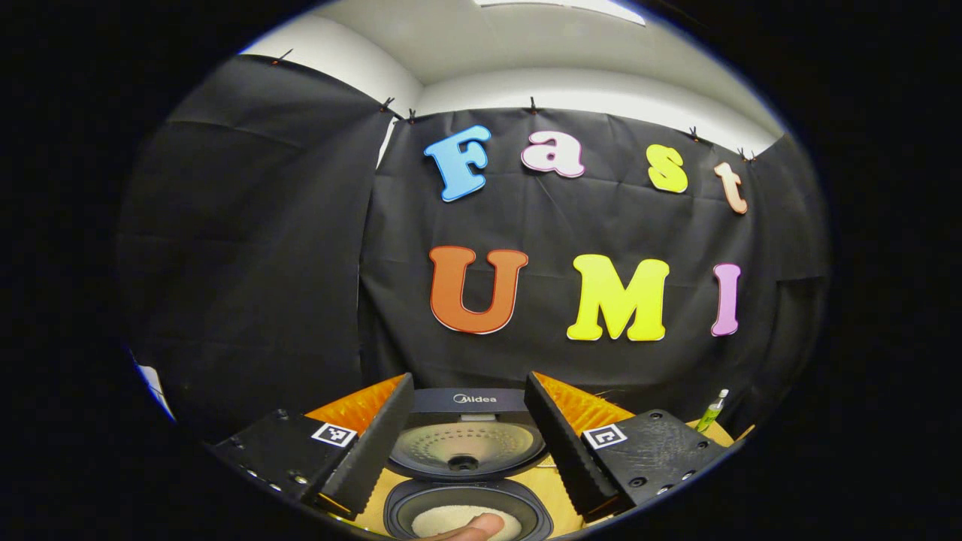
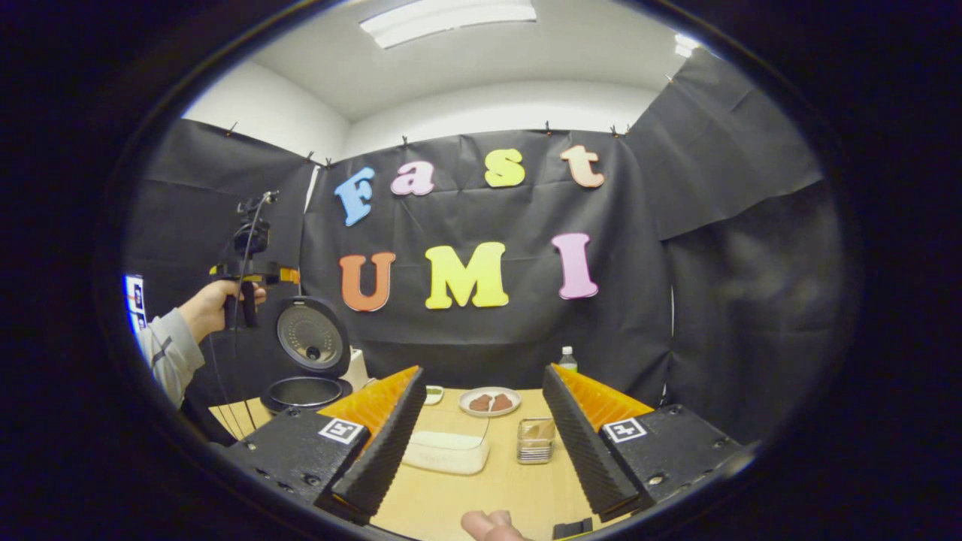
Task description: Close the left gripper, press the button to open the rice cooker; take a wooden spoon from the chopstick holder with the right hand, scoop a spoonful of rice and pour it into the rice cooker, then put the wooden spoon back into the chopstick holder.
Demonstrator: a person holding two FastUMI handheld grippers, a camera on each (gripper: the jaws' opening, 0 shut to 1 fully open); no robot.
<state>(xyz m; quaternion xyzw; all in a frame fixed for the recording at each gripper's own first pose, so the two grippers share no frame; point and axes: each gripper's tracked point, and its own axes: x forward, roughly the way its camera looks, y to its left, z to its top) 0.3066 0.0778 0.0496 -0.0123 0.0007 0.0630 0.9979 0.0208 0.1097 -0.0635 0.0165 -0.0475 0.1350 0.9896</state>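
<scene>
Rice cooker (image 1: 466, 481) open at 6 o'clock under left tongs (image 1: 467, 451), jaws apart. Right tongs (image 2: 481, 443) apart, empty above bench (image 2: 488, 496). Chopstick holder (image 2: 536, 439) at 12 o'clock; advise slow approach for spoon.

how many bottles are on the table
1: a small bottle stands at the table's far edge by the booth wall, behind the plate. Others may be hidden behind the right gripper's fingers.
</scene>
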